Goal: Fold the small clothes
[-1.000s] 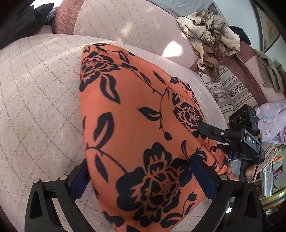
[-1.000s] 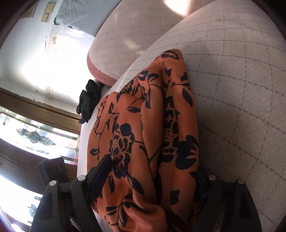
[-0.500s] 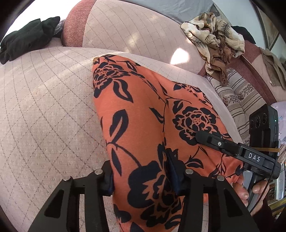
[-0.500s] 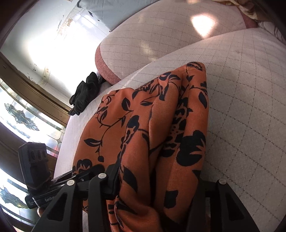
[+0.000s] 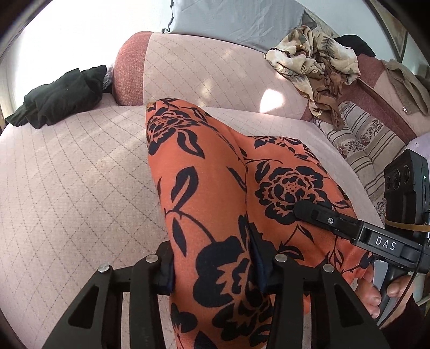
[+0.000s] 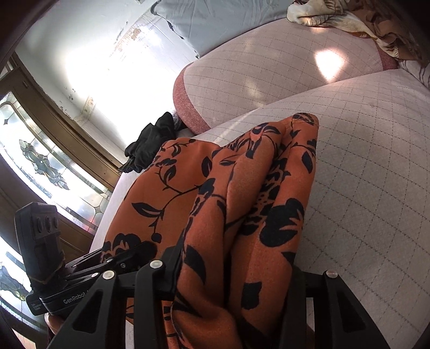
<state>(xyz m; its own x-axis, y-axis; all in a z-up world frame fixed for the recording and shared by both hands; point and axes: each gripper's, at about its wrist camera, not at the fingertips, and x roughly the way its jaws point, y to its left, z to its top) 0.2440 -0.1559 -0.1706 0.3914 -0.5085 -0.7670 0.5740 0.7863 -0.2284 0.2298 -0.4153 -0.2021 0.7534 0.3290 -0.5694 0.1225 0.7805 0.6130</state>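
An orange garment with black flowers (image 5: 204, 166) lies lengthwise on the pale quilted sofa seat (image 5: 67, 188), its far corner near the backrest. My left gripper (image 5: 212, 257) is shut on the near hem, the cloth bunched between its pads and lifted. In the right wrist view the same garment (image 6: 242, 188) hangs in thick folds from my right gripper (image 6: 236, 268); its jaws are closing, with the pads pressing on the cloth. The right tool's finger (image 5: 309, 212) lies across the fabric, a person's fingers (image 5: 371, 292) below it. The hem itself is hidden behind both tools.
A black garment (image 5: 59, 96) lies at the seat's far left corner. A crumpled beige floral cloth (image 5: 314, 61) sits on the backrest beside a striped cushion (image 5: 371, 142). A grey pillow (image 5: 236, 21) is behind. A glazed wooden door (image 6: 40, 161) stands left of the sofa.
Both grippers went from wide open around the near hem to shut on it. They then rose, pulling the flat cloth up into ridges and folds.
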